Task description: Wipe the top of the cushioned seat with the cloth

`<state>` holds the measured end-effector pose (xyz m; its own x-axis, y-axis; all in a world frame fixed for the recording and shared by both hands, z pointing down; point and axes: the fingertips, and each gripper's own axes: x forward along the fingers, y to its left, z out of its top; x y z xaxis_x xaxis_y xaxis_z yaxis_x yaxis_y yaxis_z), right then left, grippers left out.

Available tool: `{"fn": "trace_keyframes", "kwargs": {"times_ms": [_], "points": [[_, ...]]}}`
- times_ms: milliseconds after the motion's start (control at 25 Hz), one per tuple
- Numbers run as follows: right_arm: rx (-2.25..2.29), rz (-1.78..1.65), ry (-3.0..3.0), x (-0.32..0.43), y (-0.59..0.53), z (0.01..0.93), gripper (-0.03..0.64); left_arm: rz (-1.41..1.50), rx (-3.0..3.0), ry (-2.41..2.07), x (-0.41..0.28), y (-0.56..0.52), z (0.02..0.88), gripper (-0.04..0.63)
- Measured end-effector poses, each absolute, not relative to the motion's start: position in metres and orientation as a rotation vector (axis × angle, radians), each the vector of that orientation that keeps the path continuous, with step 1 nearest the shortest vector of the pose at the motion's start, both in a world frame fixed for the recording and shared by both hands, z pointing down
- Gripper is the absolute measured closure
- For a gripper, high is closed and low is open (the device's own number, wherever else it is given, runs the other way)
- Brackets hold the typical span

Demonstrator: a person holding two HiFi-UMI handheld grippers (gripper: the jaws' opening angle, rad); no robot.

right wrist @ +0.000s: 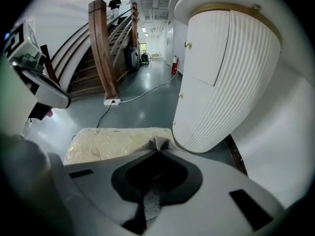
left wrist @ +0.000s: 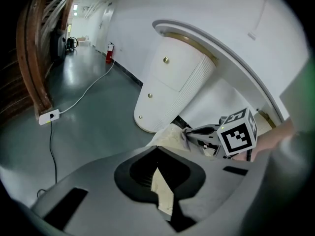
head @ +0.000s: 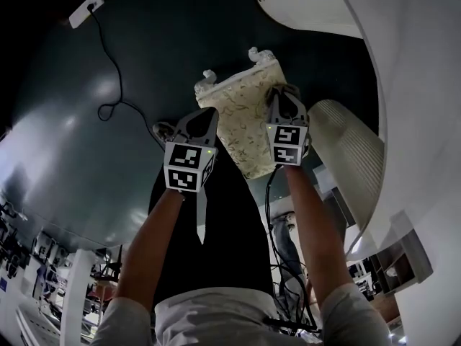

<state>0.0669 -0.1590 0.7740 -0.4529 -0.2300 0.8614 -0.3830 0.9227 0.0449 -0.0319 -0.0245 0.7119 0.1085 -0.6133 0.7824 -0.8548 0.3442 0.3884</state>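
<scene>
Right gripper (right wrist: 156,154) pinches the grey cloth (right wrist: 152,200) on the cushioned seat (right wrist: 113,141) (left gripper (left wrist: 158,156) grips cream fabric (left wrist: 163,191)).

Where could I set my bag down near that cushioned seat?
The dark floor left of the cushioned seat is bare out to the looping cable and power strip. Right of the seat is tight against the white ribbed cabinet, and the left gripper and right gripper crowd the seat top.

Building lobby: polished grey floor (right wrist: 147,107), wooden staircase (right wrist: 101,48), curved white ribbed cabinet (right wrist: 221,82), red fire extinguisher (left wrist: 109,53) by corridor wall (left wrist: 133,28).
</scene>
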Motion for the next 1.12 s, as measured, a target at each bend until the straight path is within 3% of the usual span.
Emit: {"fn": "trace_keyframes", "kwargs": {"times_ms": [520,1120], "points": [[0.430,0.235,-1.986,0.036,-0.206,0.788,0.603,0.286,1.354,-1.601,-0.049,-0.040,0.718,0.581],[0.281,0.085,-2.026,-0.006,-0.159,0.785,0.603,0.213,1.239,-1.678,-0.090,0.007,0.729,0.581]]}}
